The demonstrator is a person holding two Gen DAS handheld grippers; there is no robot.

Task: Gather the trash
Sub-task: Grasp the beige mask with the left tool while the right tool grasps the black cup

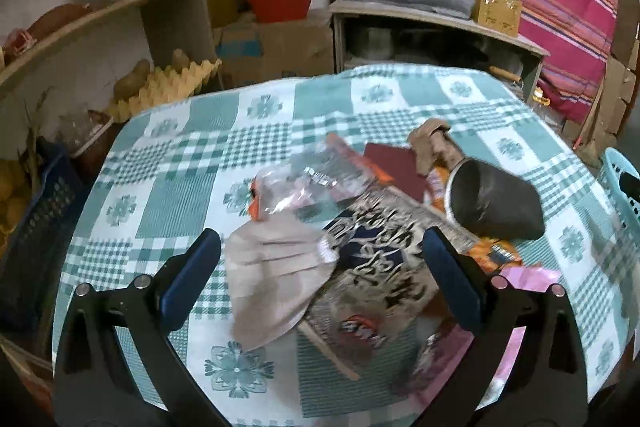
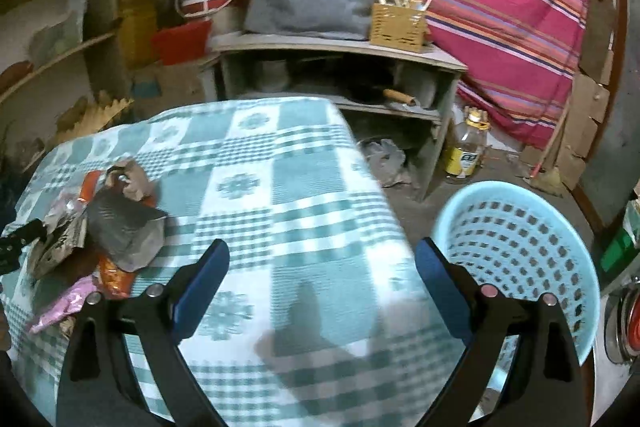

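Two grippers hover over the checked tablecloth (image 2: pixel 280 195), both spread wide and empty. Left gripper (image 1: pixel 320 267) hangs above the trash pile (image 1: pixel 360 227) of wrappers and a paper cup (image 1: pixel 492 203); right gripper (image 2: pixel 322 283) is over bare cloth, with the blue basket (image 2: pixel 520 247) just right of it.

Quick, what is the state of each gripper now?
Left gripper: open, holding nothing, above the trash pile.
Right gripper: open, empty, above the tablecloth.

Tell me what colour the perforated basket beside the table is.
Light blue basket, clearest in the right wrist view.
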